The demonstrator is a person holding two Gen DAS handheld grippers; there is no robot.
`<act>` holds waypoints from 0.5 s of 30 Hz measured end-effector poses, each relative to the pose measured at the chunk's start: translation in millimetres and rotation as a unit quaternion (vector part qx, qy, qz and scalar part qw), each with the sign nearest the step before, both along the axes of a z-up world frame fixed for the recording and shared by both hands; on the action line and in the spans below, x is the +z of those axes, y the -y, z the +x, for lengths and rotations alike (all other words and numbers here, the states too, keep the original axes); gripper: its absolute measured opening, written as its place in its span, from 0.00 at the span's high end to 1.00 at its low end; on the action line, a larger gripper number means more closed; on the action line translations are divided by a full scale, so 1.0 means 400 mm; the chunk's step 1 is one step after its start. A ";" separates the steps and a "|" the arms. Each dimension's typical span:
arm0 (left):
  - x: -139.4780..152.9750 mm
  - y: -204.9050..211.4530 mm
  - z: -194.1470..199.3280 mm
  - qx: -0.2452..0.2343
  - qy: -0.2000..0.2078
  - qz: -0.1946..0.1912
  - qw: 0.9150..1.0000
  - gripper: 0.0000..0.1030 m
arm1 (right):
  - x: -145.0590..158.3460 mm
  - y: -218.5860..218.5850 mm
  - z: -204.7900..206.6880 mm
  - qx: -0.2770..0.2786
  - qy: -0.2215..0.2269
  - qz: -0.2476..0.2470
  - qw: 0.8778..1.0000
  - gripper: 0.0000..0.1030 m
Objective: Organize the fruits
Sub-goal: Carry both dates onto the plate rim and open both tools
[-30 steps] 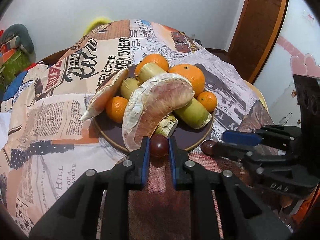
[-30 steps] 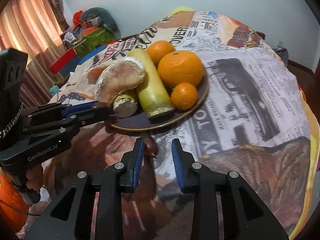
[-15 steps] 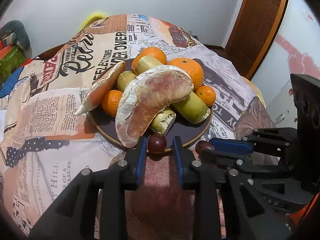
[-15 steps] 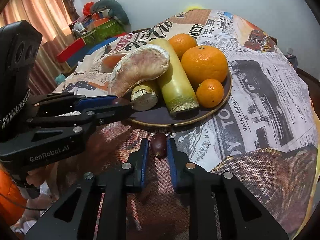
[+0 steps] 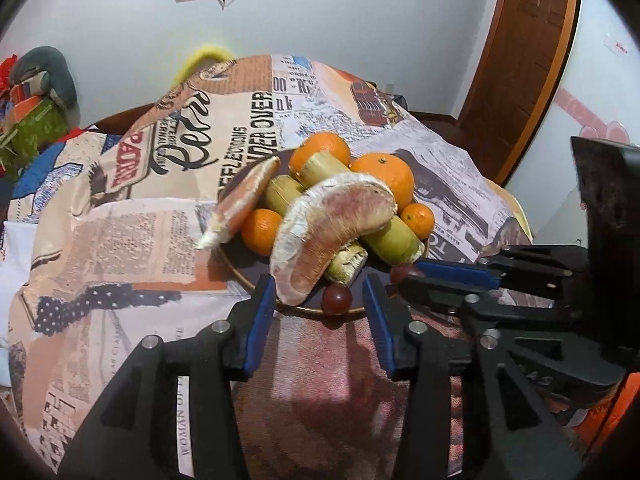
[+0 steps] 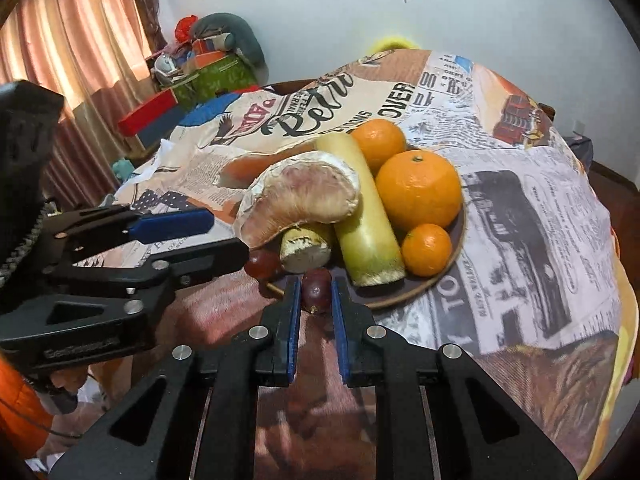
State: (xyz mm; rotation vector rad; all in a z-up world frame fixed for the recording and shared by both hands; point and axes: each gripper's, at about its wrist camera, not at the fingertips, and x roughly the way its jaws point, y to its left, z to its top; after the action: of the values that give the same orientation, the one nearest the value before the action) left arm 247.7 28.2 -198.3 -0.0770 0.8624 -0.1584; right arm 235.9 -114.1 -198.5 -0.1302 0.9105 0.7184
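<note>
A dark round plate [image 5: 256,276] is heaped with orange mandarins [image 6: 418,196], pale green cane sections [image 6: 366,216] and pink peeled pomelo wedges [image 5: 332,224]. One dark red grape [image 5: 337,299] is seen at its near rim; another [image 6: 316,290] is clamped between blue pads.

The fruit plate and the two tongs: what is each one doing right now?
Left tongs: open, nothing held.
Released grape: resting at the plate's near edge.
Right tongs: shut on the second grape.
Plate: piled with oranges, cane pieces and pomelo wedges.
Big pomelo wedge: peeled, lying on top.
</note>
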 end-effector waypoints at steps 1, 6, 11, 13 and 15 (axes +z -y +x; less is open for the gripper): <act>0.003 -0.003 -0.002 0.003 0.003 0.005 1.000 0.55 | -0.003 -0.006 0.003 -0.001 0.001 -0.004 1.000 0.86; 0.011 -0.021 -0.006 0.014 0.009 0.008 1.000 0.53 | -0.012 -0.022 0.014 0.000 -0.003 -0.011 1.000 0.81; 0.030 -0.034 -0.016 0.026 0.019 0.004 0.999 0.53 | 0.013 -0.014 0.010 -0.006 0.010 -0.009 1.000 0.78; 0.049 -0.036 -0.026 0.029 0.028 0.001 0.999 0.53 | 0.040 -0.001 0.001 -0.013 0.019 0.001 1.000 0.78; 0.078 -0.033 -0.042 0.031 0.044 0.003 0.999 0.53 | 0.071 0.014 -0.009 -0.021 0.033 0.008 0.999 0.78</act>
State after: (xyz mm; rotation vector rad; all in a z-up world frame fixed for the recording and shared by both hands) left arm 230.8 41.3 -167.1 -0.0903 0.7715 -0.0993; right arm 232.2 -119.9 -169.9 -0.1191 0.8418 0.6796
